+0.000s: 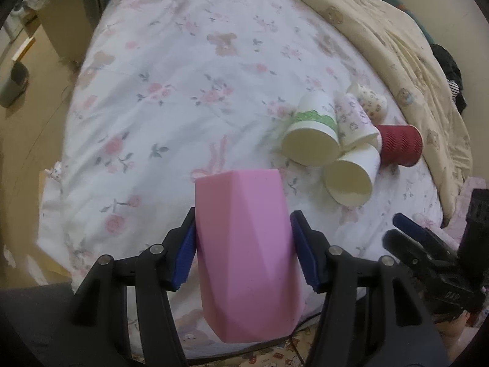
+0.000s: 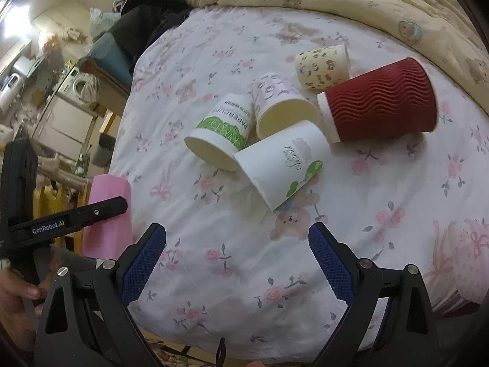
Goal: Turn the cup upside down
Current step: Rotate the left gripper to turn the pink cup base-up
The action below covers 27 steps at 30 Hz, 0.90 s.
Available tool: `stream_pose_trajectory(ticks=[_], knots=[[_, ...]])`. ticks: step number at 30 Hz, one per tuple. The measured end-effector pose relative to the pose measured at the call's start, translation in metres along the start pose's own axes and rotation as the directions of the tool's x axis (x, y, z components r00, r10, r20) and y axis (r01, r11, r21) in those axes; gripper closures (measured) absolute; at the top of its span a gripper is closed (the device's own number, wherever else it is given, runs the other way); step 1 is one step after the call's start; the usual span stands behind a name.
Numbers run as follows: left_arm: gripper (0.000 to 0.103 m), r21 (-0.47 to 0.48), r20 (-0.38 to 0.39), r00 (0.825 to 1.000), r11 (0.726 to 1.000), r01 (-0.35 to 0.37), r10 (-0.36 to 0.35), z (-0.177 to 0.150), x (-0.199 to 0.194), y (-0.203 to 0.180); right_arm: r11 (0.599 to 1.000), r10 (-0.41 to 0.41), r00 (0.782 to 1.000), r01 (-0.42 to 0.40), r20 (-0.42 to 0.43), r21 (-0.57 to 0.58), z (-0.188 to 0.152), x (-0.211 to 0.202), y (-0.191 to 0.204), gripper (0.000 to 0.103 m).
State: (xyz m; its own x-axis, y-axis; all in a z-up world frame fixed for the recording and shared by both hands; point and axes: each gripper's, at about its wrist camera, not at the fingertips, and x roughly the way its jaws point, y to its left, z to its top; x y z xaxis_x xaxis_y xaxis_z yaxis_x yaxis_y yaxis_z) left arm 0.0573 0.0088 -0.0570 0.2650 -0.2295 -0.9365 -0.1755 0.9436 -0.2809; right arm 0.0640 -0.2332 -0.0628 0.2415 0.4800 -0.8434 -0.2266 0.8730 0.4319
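Pink cup (image 1: pixel 244 253), seen from the left wrist, sits clamped between the left tongs (image 1: pixel 243 252), its long axis running straight out along the fingers above the bed (image 1: pixel 171 70); turning it over looks like a wrist roll. From the right wrist, the right tongs (image 2: pixel 237 258) stand apart and empty, the cup far left, paper cups (image 2: pixel 275 140) ahead.

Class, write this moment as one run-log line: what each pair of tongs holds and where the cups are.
left tongs: shut on pink cup | right tongs: open, nothing held | paper cups: lying on bed
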Motion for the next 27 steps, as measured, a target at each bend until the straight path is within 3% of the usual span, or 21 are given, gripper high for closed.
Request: stream_pose_trajectory(ticks=[8,16,27], knots=[[0.048,0.004,0.040,0.999,1.000,0.000,-0.001,0.002,-0.005,-0.004,1.000,0.008,1.000,-0.008,-0.003,-0.008,-0.002,0.002,0.002,0.006],[0.048,0.007,0.075,0.997,1.000,-0.008,0.007,0.003,-0.008,-0.003,0.995,0.094,0.995,-0.094,-0.029,-0.029,-0.005,0.002,0.012,0.006],[0.048,0.000,0.110,0.992,0.998,0.062,-0.061,0.006,-0.015,-0.005,0.947,0.300,0.944,-0.312,-0.137,-0.073,-0.014,0.015,0.042,0.006]])
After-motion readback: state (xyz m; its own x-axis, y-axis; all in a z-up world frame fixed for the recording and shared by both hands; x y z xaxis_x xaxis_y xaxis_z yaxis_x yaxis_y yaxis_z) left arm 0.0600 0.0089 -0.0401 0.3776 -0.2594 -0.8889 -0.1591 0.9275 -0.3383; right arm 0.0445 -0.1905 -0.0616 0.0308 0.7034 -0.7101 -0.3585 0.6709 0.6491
